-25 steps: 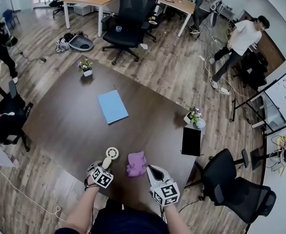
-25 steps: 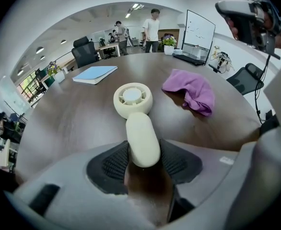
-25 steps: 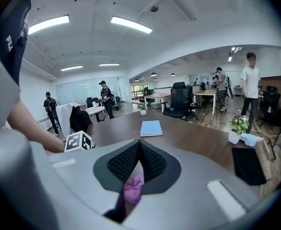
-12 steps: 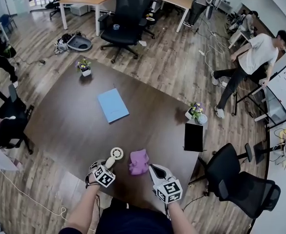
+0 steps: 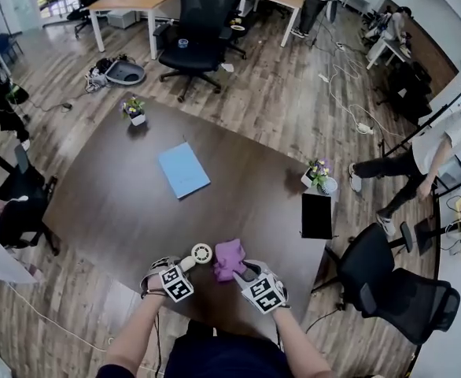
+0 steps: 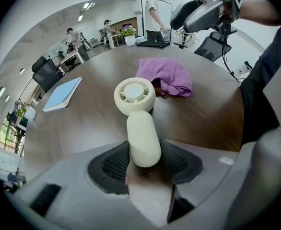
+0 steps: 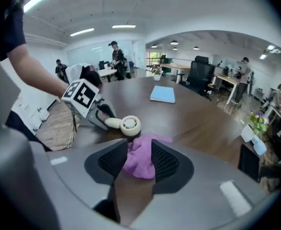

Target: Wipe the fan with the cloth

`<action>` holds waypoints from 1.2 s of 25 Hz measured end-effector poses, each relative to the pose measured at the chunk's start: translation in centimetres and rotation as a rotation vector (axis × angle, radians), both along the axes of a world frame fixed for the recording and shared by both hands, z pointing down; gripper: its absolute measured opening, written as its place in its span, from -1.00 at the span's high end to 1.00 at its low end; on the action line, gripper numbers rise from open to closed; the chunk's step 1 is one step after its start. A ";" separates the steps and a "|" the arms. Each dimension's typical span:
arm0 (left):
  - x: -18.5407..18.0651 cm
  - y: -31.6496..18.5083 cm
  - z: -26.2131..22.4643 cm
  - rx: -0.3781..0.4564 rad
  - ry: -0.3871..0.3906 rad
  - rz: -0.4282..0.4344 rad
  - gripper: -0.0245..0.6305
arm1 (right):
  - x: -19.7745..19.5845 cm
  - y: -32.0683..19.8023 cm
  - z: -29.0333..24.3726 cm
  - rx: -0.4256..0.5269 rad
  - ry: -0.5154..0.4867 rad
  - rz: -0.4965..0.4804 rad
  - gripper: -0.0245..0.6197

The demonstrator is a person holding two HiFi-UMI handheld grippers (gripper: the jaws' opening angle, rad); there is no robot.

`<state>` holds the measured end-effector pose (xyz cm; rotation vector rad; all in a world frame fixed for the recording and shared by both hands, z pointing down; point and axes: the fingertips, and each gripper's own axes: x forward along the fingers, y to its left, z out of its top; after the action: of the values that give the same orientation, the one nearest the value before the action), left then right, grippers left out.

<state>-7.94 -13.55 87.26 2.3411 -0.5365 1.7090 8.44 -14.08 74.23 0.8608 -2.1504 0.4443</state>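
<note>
The fan (image 5: pixel 201 253) is held by the left gripper (image 5: pixel 183 269) at the near edge of the desk (image 5: pixel 136 195). Its cream handle is clamped between fingers (image 6: pixel 115 163) that are closed partway on it, and its long axis is seen running straight out from them, with the round head at the far end and the grille face turned upward. The cloth (image 5: pixel 229 258), a crumpled purple heap, is found lying on the desk just beside the fan head, on the side toward the right gripper (image 5: pixel 245 272) (whether cloth and head actually touch cannot be told). In the right gripper view the fingers (image 7: pixel 112 159) have just been opening and are now parted about halfway, lowered astride the near end of the cloth (image 7: pixel 139 159). The fabric stands between them but is not judged to be pinched yet. From there the fan (image 7: pixel 130 124) is seen just beyond the cloth and slightly left, so the right gripper is plainly the nearer one for the pick-up. The coming move is judged to be a closing on the cloth, followed by a short carry forward onto the upturned head. The fan is a small, smooth, cream plastic piece with a ribbed circular grille, and the cloth looks soft and loosely bunched.
</note>
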 end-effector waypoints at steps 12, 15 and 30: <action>0.4 0.1 -0.1 -0.006 -0.036 0.092 0.31 | -0.9 -0.8 8.5 -0.182 0.313 -0.336 0.03; 0.4 0.1 -0.1 0.006 -0.031 0.094 0.31 | -0.9 -1.2 9.8 -0.208 0.336 -0.343 0.05; -0.3 0.0 0.2 0.026 0.043 0.025 0.32 | -2.3 -2.5 4.8 -0.146 0.084 -0.070 0.53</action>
<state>-8.21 -13.57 87.43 2.4070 -0.5273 1.6682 6.14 -16.58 79.01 0.7083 -2.0371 0.5140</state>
